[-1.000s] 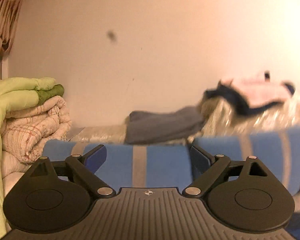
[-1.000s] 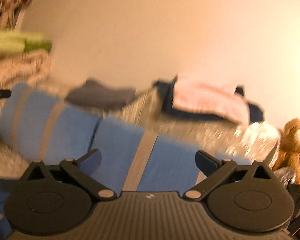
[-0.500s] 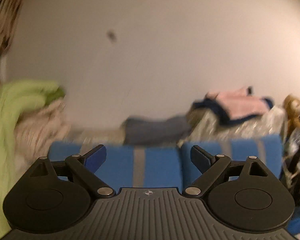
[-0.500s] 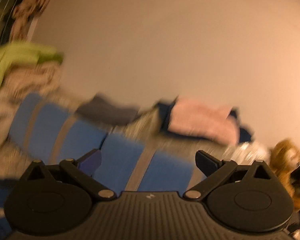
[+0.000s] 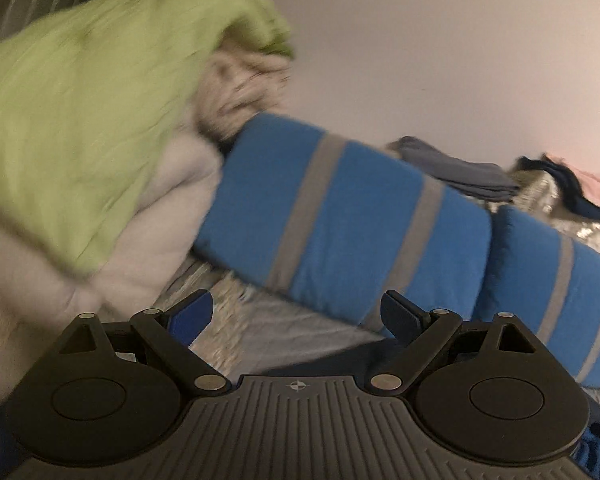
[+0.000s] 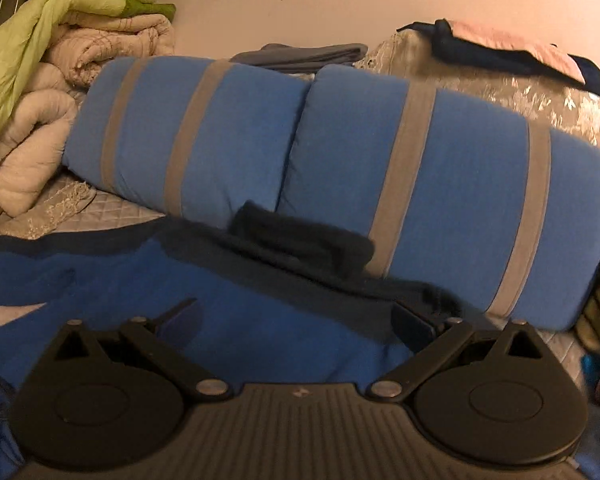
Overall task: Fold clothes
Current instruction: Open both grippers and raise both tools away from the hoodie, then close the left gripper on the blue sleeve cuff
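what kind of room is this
Most likely a bedroom, on a bed: two blue striped pillows against the wall, a stack of folded quilts, and a quilted bedspread under a blue garment.

bed [image 6: 112,216]: grey quilted cover | near edge: blue garment [image 6: 220,320] spread flat | middle: two blue pillows [image 6: 460,168] side by side | left edge: pile of quilts [image 6: 28,152] | far edge: grey clothes [image 6: 304,54], folded
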`<state>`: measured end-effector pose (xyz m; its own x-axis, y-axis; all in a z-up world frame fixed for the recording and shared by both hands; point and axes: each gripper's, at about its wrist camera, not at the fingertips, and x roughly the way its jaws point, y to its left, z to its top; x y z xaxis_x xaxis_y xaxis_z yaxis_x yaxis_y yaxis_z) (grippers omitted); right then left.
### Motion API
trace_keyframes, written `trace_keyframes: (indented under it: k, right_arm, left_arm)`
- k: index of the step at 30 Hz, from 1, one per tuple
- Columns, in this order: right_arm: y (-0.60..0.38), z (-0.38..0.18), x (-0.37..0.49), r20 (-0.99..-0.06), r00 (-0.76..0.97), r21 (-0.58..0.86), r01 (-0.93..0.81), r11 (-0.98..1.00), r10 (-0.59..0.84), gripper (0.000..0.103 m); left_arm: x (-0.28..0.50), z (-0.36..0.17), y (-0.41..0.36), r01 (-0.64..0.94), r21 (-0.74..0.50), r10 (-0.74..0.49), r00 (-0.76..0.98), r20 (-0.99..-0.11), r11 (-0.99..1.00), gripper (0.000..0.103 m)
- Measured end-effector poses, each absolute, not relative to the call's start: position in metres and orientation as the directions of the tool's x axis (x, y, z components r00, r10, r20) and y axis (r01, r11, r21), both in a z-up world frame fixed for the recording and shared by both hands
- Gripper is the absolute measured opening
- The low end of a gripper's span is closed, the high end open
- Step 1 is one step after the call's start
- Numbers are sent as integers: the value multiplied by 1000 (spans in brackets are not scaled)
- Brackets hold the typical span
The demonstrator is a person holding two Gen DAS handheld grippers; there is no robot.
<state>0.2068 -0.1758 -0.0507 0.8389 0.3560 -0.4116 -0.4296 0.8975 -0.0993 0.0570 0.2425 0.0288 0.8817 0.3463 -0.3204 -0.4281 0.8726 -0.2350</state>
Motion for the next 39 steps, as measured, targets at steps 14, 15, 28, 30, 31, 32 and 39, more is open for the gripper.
trace_keyframes:
  k: [14, 15, 28, 30, 31, 32, 39]
  right_arm:
    - [-178, -70, 182, -332, 834, -95, -496, 863, 442, 103]
    - [-179, -70, 183, -333, 830, -83, -499, 862, 448, 103]
    - [-189, -66, 185, -349, 822, 2, -480, 877, 450, 103]
    - [-188, -66, 185, -351, 823, -4, -478, 879, 446, 103]
    - [-188, -66, 185, -351, 824, -7, -478, 878, 445, 103]
    - [-187, -67, 185, -350, 824, -11, -478, 878, 445, 103]
    - [-186, -69, 186, -363, 821, -20, -480, 877, 441, 103]
  left_arm:
    - [-72, -76, 339, -548, -701, 447, 822, -352, 456, 92]
    - [-80, -83, 343, -530, -739, 442, 828, -345, 416, 92]
    - [-126, -146, 369, -500, -853, 445, 804, -394, 147, 91]
    - [-125, -152, 375, -497, -859, 437, 804, -403, 122, 91]
    - [-124, -153, 378, -490, -865, 434, 807, -401, 113, 91]
    - [-123, -154, 381, -488, -866, 433, 807, -401, 106, 85]
    - [-100, -134, 409, -581, -800, 421, 770, -480, 150, 10]
